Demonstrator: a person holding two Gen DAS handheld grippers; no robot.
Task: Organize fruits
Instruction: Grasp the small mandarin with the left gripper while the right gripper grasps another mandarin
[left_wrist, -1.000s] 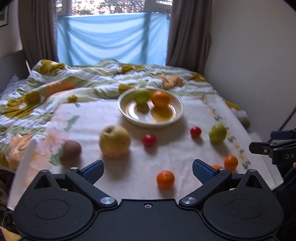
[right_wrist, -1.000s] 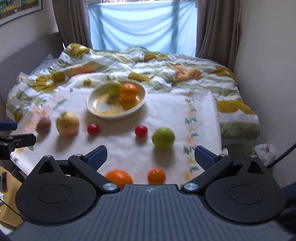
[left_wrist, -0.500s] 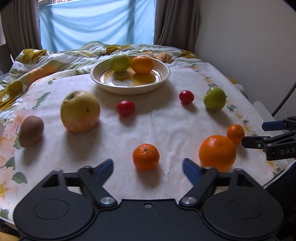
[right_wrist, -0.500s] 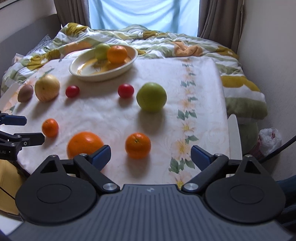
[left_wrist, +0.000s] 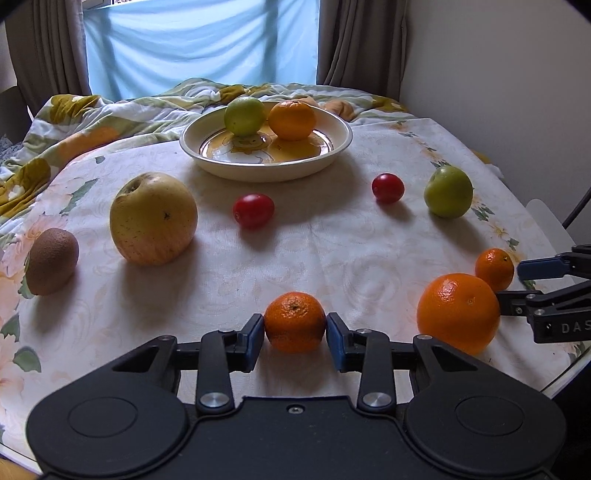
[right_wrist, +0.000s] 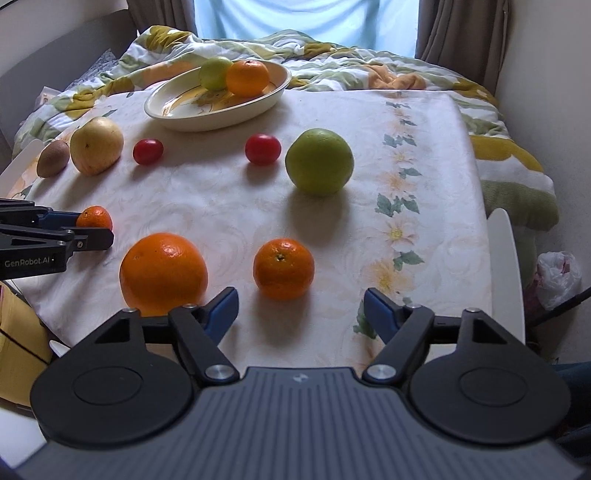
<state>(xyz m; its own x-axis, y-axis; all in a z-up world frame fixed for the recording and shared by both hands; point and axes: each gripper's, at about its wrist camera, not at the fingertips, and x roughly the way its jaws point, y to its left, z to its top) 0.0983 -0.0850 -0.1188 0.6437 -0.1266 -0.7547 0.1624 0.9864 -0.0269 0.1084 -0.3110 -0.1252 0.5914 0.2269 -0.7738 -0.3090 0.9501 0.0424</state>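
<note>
My left gripper (left_wrist: 295, 334) is shut on a small mandarin (left_wrist: 294, 321) that rests on the cloth; it shows too in the right wrist view (right_wrist: 94, 218). My right gripper (right_wrist: 300, 310) is open, just behind another small mandarin (right_wrist: 283, 267), with a large orange (right_wrist: 163, 272) to its left. A cream plate (left_wrist: 334, 147) at the back holds a green fruit (left_wrist: 244, 115) and an orange (left_wrist: 291, 114). On the cloth lie a yellow apple (left_wrist: 153, 218), a kiwi (left_wrist: 51, 255), two red tomatoes (left_wrist: 253, 210) (left_wrist: 388, 188) and a green apple (left_wrist: 448, 191).
The fruits lie on a floral tablecloth (right_wrist: 406, 155) over a table. A crumpled quilt (right_wrist: 351, 74) lies behind it. A wall is close on the right. A white chair edge (right_wrist: 504, 258) and a plastic bag (right_wrist: 557, 273) are at the right.
Both grippers moved forward and down toward the cloth. My left jaws closed on the small mandarin. My right gripper came up behind its mandarin and narrowed a little.
</note>
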